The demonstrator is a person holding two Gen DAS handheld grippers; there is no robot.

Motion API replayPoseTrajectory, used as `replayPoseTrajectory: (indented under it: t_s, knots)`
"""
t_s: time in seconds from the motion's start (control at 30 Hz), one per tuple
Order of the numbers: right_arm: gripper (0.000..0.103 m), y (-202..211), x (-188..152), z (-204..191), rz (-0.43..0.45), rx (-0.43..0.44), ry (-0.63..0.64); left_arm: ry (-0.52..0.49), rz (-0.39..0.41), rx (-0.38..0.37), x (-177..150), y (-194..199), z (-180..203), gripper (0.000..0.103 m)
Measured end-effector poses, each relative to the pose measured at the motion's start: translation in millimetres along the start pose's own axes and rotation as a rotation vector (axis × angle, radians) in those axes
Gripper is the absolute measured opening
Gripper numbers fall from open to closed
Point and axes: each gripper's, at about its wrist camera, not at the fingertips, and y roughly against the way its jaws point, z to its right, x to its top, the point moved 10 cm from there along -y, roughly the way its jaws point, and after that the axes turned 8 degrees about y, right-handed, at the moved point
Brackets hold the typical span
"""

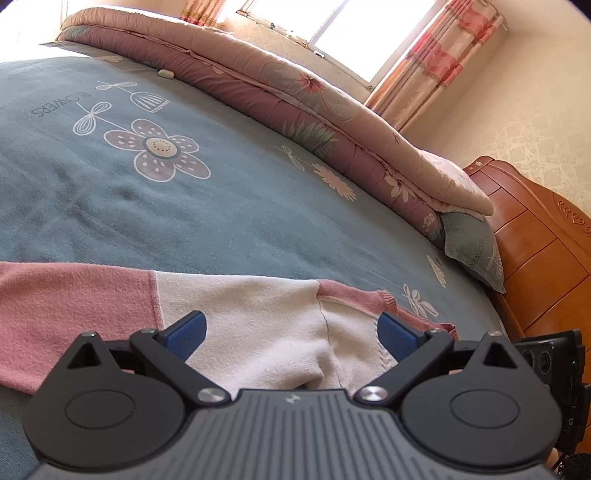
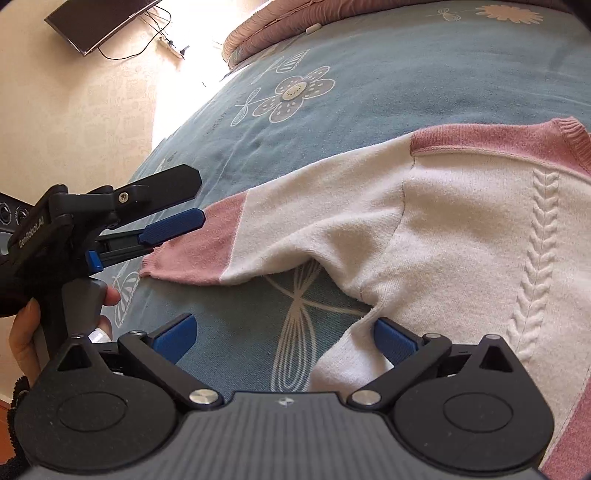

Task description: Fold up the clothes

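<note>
**Both grippers open over a pink-and-cream sweater on the bed**

A knitted sweater [image 2: 461, 236], cream in the body with dusty-pink cuffs, neckband and hem, lies spread flat on a grey-blue bedspread printed with white and mauve flowers [image 1: 155, 192]. One sleeve stretches out sideways across the cloth, ending in a pink ribbed cuff [image 2: 184, 254]. A cable-stitch column runs down the cream front.

The left gripper [image 1: 291, 332], black with blue ribbed pads, hovers low above the sweater with its fingers spread wide and nothing between them; cream knit fills the gap below. In the right wrist view the same tool appears from the side, held by a hand [image 2: 26, 332], its blue-padded fingertip just beside the pink cuff; whether it touches the fabric cannot be told.

The right gripper [image 2: 284, 338] is also spread apart and holds nothing. Its right pad sits at the edge of the sweater's side near the underarm, while its left pad is over bare bedspread.

Along the far side of the bed lies a folded quilt in mauve and peach with a leaf print [image 1: 295, 110]. Beyond it stand a bright window with pink floral curtains [image 1: 439, 59] and a carved orange-brown wooden headboard [image 1: 535, 236]. A dark flat screen [image 2: 99, 22] hangs on the cream wall.
</note>
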Motion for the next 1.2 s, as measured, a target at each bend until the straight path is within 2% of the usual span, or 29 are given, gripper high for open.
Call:
replayPoseTrajectory:
  t_s: [0.07,0.13,0.23,0.37,0.5,0.57,0.67,0.73,0.8,0.9,1.0,1.13,1.2]
  knots:
    - [0.103,11.1,-7.3,1.2,0.000,-0.037,0.018,0.011,0.007,-0.007,1.2,1.7,-1.8,0.100]
    - [0.103,10.7,-17.8,0.0,-0.026,-0.034,0.021,0.026,0.011,-0.009,2.3,1.8,-3.8,0.100]
    - [0.103,-8.9,-19.6,-2.7,-0.010,-0.040,0.034,0.046,0.010,-0.016,2.3,0.9,-4.5,0.100]
    - [0.103,-26.4,-10.5,-8.3,0.009,-0.060,0.053,0.025,-0.005,-0.028,-2.2,-2.0,7.2,0.100]
    - [0.103,3.7,-13.4,-17.5,0.004,-0.077,0.102,-0.015,-0.031,-0.036,-11.7,-6.3,24.3,0.100]
    - [0.103,34.2,-19.8,-9.1,0.028,-0.172,0.146,-0.035,-0.043,-0.040,-16.4,-8.5,32.9,0.100]
    - [0.103,88.9,-34.1,24.1,0.073,-0.357,0.157,-0.065,-0.063,-0.047,-23.5,-11.7,45.6,0.100]
    - [0.103,125.4,-47.1,57.6,0.096,-0.453,0.096,-0.085,-0.075,-0.051,-28.3,-13.8,54.1,0.100]
    - [0.103,159.9,-61.3,98.0,0.129,-0.508,-0.026,-0.105,-0.088,-0.055,-33.0,-15.9,62.5,0.100]
    - [0.103,199.9,-77.5,152.2,0.196,-0.528,-0.202,-0.171,-0.145,-0.071,-54.2,-24.8,83.3,0.100]
    - [0.103,210.5,-85.4,190.6,0.217,-0.517,-0.307,-0.259,-0.226,-0.093,-84.2,-36.9,108.5,0.100]
    - [0.103,197.4,-91.7,229.9,0.186,-0.521,-0.374,-0.386,-0.344,-0.113,-130.1,-53.1,141.0,0.100]
    - [0.103,192.3,-87.3,242.3,0.197,-0.544,-0.336,-0.454,-0.398,-0.101,-156.3,-62.1,148.7,0.100]
